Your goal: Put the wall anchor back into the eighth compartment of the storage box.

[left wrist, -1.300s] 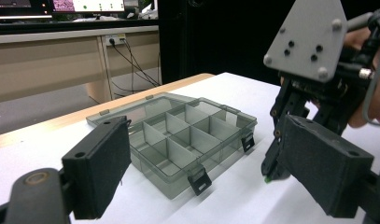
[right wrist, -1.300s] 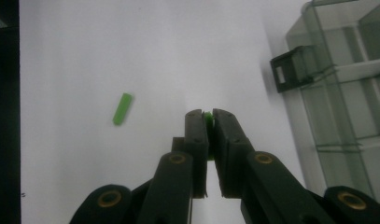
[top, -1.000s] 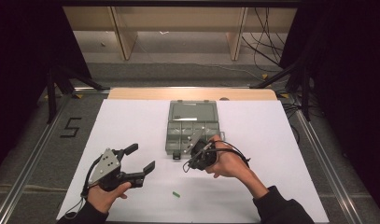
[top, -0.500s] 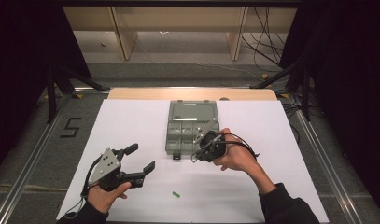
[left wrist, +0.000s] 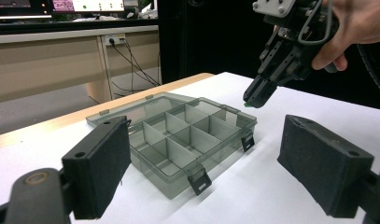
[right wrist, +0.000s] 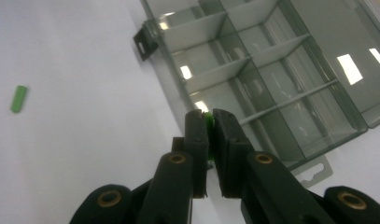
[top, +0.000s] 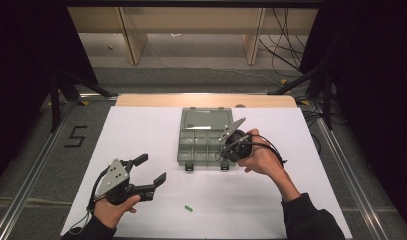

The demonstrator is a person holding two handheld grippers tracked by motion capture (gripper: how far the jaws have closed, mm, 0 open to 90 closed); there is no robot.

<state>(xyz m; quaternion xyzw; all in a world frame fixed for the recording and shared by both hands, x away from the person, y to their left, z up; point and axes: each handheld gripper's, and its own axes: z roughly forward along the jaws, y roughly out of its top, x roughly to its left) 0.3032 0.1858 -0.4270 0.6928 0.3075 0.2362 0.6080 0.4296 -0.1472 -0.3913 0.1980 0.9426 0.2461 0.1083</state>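
A small green piece (right wrist: 209, 121) was pinched in the right gripper (right wrist: 210, 122) above the clear compartment box (top: 206, 145); the left gripper's (top: 150, 169) fingers (left wrist: 100, 170) were spread.

Lab recording bay, dark-curtained

White table (top: 141, 130) on an aluminium frame (top: 31, 175), cables (top: 286, 40) on the floor, monitors (left wrist: 61, 5) on a desk beyond the left gripper (top: 150, 170).

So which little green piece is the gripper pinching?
The green piece squeezed between the right gripper jaws, above the box. The other green piece lies loose on the white table.
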